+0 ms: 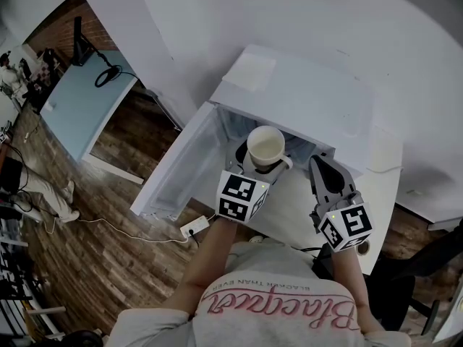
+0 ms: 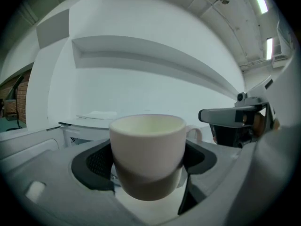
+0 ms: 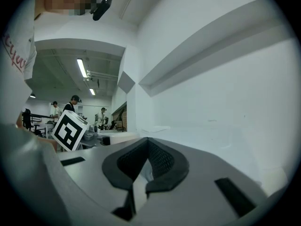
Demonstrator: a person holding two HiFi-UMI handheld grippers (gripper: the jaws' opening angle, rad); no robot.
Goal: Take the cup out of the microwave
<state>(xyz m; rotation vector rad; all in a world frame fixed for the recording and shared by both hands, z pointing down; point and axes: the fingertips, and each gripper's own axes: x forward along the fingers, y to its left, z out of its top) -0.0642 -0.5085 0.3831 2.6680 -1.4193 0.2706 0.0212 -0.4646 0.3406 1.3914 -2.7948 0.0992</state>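
A white cup [image 1: 266, 144] with a handle stands upright between the jaws of my left gripper [image 1: 264, 162], which is shut on its lower body. The cup hangs in front of the white microwave [image 1: 304, 92], outside its open cavity. In the left gripper view the cup [image 2: 148, 149] fills the middle and the dark pads of the left gripper [image 2: 148, 168] press on both its sides. My right gripper [image 1: 323, 170] is to the right of the cup, shut and empty. In its own view the right gripper [image 3: 141, 173] has its pads together.
The microwave door [image 1: 177, 161] stands swung open to the left. The microwave sits on a white table [image 1: 387, 154]. A power strip [image 1: 194, 227] with a cable lies on the wooden floor. A light blue table [image 1: 79, 107] stands at far left.
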